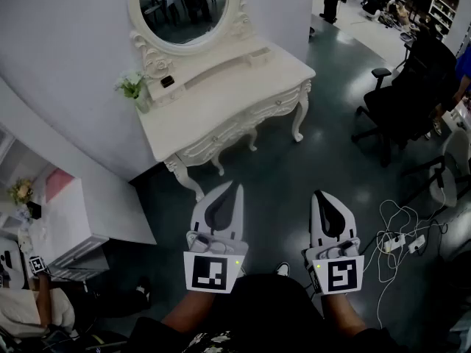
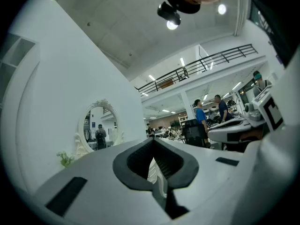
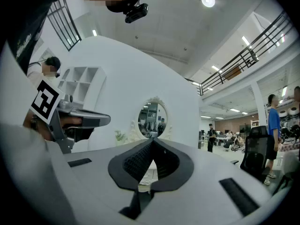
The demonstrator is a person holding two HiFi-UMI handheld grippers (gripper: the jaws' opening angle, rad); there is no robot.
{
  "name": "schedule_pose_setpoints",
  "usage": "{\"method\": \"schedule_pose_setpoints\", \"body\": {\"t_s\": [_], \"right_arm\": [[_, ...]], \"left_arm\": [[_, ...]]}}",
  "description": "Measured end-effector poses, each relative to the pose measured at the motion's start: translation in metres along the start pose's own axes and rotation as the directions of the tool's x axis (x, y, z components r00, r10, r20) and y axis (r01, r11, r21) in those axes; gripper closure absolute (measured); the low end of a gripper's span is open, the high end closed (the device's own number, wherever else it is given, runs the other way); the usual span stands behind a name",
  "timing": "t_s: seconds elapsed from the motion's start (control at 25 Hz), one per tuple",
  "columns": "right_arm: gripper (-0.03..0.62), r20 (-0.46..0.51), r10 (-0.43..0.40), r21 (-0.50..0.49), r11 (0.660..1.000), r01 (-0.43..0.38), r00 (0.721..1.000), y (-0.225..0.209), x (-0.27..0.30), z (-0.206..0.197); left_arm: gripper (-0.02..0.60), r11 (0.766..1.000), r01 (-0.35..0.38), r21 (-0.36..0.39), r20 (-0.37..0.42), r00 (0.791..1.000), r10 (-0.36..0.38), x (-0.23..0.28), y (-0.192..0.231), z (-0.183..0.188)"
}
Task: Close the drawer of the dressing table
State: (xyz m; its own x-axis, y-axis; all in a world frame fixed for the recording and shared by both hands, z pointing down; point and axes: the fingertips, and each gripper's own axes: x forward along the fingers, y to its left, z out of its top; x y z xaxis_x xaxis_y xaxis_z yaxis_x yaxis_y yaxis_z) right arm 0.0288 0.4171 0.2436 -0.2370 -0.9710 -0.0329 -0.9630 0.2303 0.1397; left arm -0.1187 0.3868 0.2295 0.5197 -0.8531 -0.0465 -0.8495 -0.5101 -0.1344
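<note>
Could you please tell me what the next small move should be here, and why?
Probably step closer to the dressing table, then bring one gripper toward its drawer front. The left gripper and right gripper are both shut and empty, held level well short of the table, with floor between. How far the drawer stands out cannot be told from here.

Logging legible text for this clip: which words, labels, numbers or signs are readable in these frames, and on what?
No readable words or numbers in any view.
Left marker cube on the left gripper: black-and-white square pattern only, no lettering.
Right marker cube on the right gripper: the same, no lettering.
Hanging panel on the balcony railing: too small to read.
</note>
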Motion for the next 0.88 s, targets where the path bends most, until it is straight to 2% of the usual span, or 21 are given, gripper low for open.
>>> {"method": "schedule_pose_setpoints", "body": {"t_s": [0.2, 0.4, 0.56, 0.72, 0.88], "right_arm": [[0.595, -0.003, -0.015, 0.019, 1.0, 0.015, 1.0, -0.008, -0.003, -0.005], [0.595, 0.015, 0.032, 0.045, 0.998, -0.033, 0.999, -0.005, -0.004, -0.012], [0.595, 0.024, 0.026, 0.016, 1.0, -0.027, 0.999, -0.021, -0.01, -0.013], [0.595, -0.034, 0.08, 0.054, 0.995, -0.078, 0.996, -0.028, -0.013, -0.029], [0.595, -0.041, 0.128, 0.057, 0.99, -0.125, 0.991, -0.038, -0.019, -0.035]], "left_arm": [[0.578, 1.0, 0.002, 0.004, 0.01, 1.0, -0.002, 0.003, -0.005, 0.001], [0.578, 1.0, -0.003, 0.001, 0.001, 1.0, 0.003, 0.005, -0.009, -0.001], [0.578, 1.0, -0.004, 0.0, -0.01, 1.0, 0.004, 0.009, -0.021, -0.002], [0.578, 1.0, -0.021, -0.007, -0.019, 1.0, 0.021, 0.015, -0.034, -0.005], [0.578, 0.999, -0.039, -0.012, -0.023, 0.999, 0.038, 0.019, -0.047, -0.005]]}}
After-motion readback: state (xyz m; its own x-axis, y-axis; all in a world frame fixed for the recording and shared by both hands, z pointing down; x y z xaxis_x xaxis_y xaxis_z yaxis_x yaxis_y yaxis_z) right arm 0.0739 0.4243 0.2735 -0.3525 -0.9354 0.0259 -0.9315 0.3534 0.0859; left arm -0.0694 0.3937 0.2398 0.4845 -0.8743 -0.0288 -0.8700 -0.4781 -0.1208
